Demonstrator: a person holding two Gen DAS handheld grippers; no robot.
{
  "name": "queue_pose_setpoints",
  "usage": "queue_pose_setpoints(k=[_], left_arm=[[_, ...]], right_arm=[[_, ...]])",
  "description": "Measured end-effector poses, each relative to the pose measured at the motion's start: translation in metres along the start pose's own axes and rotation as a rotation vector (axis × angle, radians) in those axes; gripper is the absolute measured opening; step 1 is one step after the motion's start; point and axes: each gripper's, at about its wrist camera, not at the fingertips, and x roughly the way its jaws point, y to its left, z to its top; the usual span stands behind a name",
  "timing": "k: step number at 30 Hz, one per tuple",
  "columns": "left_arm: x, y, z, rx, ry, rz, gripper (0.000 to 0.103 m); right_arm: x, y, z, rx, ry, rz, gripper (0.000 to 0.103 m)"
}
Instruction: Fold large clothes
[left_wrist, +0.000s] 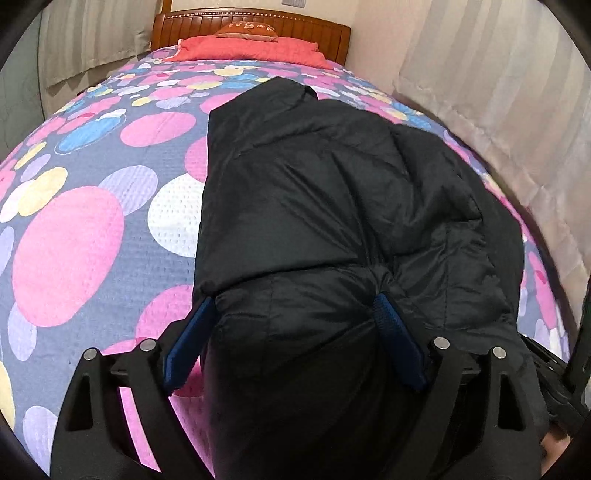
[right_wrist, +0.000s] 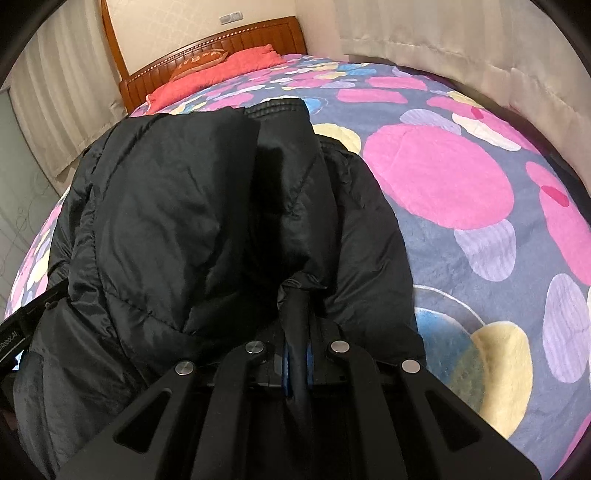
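A large black puffer jacket (left_wrist: 332, 192) lies lengthwise on the bed, folded into a long narrow bundle; it also fills the left and middle of the right wrist view (right_wrist: 192, 221). My left gripper (left_wrist: 295, 306) is open, its blue fingers (left_wrist: 397, 339) spread wide on either side of the jacket's near end. My right gripper (right_wrist: 297, 325) is shut on a pinched fold of the jacket's near edge, the fabric squeezed between its blue pads (right_wrist: 309, 363).
The bed has a purple bedspread with pink, white and yellow circles (left_wrist: 74, 251) (right_wrist: 461, 184). A red pillow (left_wrist: 251, 51) and a wooden headboard (left_wrist: 258, 26) stand at the far end. Curtains (left_wrist: 498, 92) hang along the right side.
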Motion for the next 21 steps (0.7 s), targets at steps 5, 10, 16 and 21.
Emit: queue_pose_setpoints(k=[5, 10, 16, 21], left_arm=[[-0.017, 0.016, -0.002, -0.062, -0.002, -0.063, 0.087], [-0.043, 0.037, 0.0, -0.144, -0.036, -0.075, 0.087], [-0.057, 0.045, 0.024, -0.187, -0.082, -0.077, 0.087], [-0.042, 0.022, 0.04, -0.157, -0.069, -0.079, 0.087]], right_arm=[[-0.021, 0.001, 0.004, -0.019, 0.014, -0.017, 0.014], [-0.065, 0.008, 0.009, -0.049, -0.049, -0.081, 0.037], [-0.101, 0.043, 0.042, -0.098, -0.158, -0.01, 0.037], [-0.07, 0.073, 0.063, -0.178, -0.137, 0.028, 0.037]])
